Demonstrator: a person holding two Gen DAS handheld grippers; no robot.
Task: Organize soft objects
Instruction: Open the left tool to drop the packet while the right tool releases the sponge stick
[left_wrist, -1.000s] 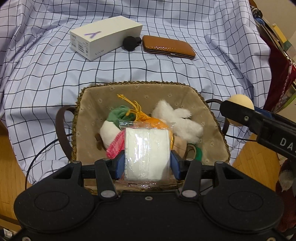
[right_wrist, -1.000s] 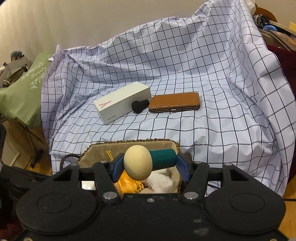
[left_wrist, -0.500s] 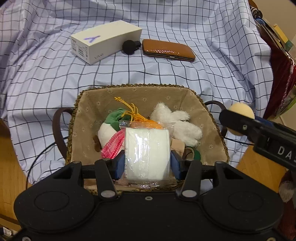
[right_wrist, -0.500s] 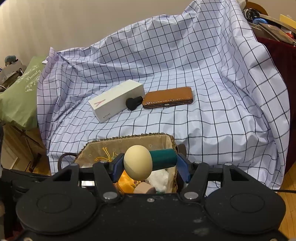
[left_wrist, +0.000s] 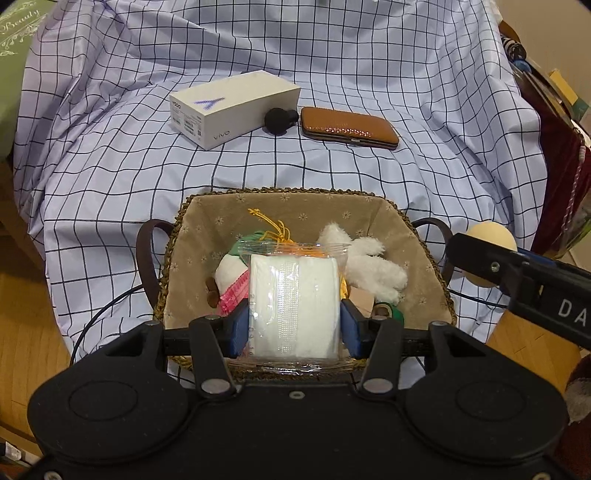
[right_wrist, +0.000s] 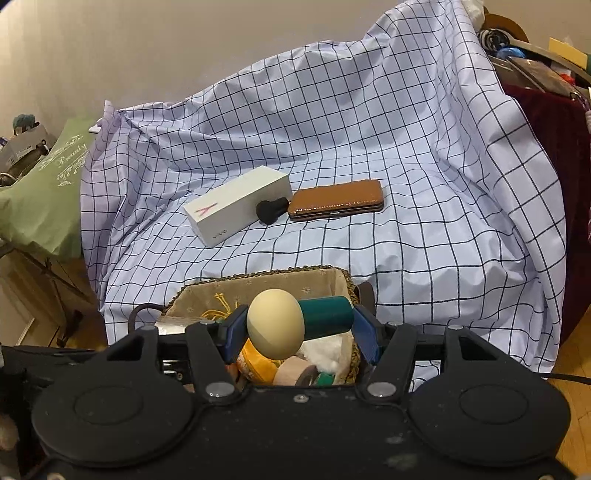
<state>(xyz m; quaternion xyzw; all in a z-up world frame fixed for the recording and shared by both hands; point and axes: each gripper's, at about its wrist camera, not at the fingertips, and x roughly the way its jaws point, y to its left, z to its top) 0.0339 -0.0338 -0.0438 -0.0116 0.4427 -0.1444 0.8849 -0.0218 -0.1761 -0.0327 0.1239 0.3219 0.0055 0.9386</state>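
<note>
The left gripper (left_wrist: 294, 324) has its jaws pinching a bagged white tissue pack (left_wrist: 294, 302) by its two sides, above the near edge of the lined basket (left_wrist: 280, 206). It looks light and squashy, the plastic slippery (a mid-body hold seems safest). The right gripper (right_wrist: 298, 334) clamps a beige sponge with a green handle (right_wrist: 275, 324), likely soft at the head, firm at the handle. A checked cloth (right_wrist: 424, 229) drapes the surface; a white box (left_wrist: 234, 109) and brown case (left_wrist: 349, 127) lie beyond.
</note>
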